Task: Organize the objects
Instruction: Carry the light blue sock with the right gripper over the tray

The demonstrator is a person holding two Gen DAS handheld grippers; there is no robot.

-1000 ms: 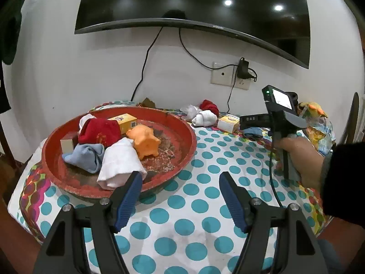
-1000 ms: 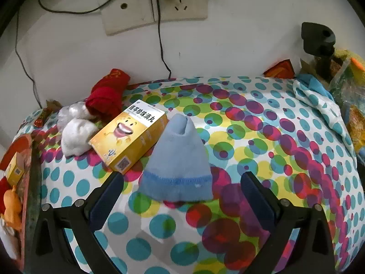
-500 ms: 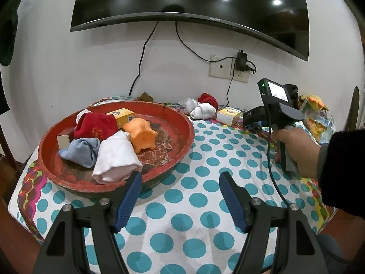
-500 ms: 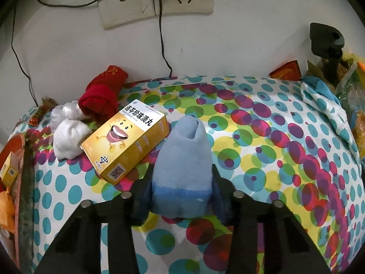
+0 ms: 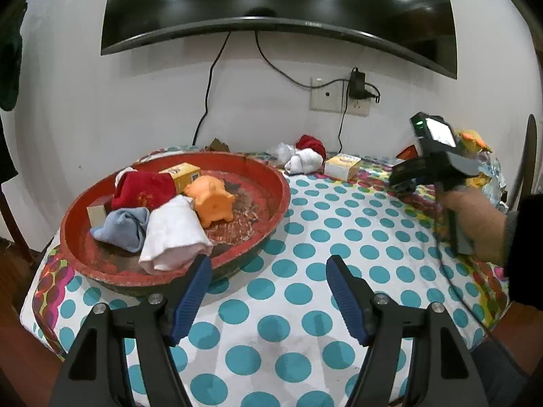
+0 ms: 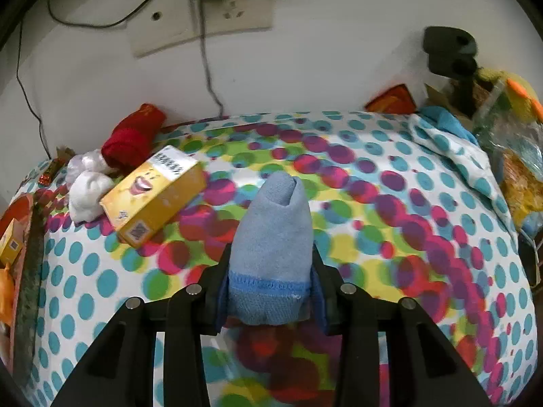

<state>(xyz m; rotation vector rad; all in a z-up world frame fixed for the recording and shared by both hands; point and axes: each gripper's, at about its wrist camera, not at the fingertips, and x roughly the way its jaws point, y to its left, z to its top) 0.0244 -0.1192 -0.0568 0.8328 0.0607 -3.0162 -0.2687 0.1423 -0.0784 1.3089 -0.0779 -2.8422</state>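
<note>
Gripping only the cuff end of the blue sock [image 6: 271,237] is where trouble could come from, tbh: the toe end hangs out loose past the pads, so it could be dragged across the tablecloth [image 6: 390,237] or snagged on the yellow box [image 6: 154,200] just to its left, and soft knit like that can be squeezed out of a narrow pinch. The right gripper [image 6: 269,291] is seen clamped on the sock at lower centre of its own view, tilted down toward the table. The red basin [image 5: 275,203], where socks are already piled, sits at centre left of the left view, well apart from it. The left gripper [image 5: 268,288] is held empty with jaws apart, low over the cloth just beside the basin's rim. The hand [image 5: 475,224] on the right gripper's handle is seen at the right edge.
</note>
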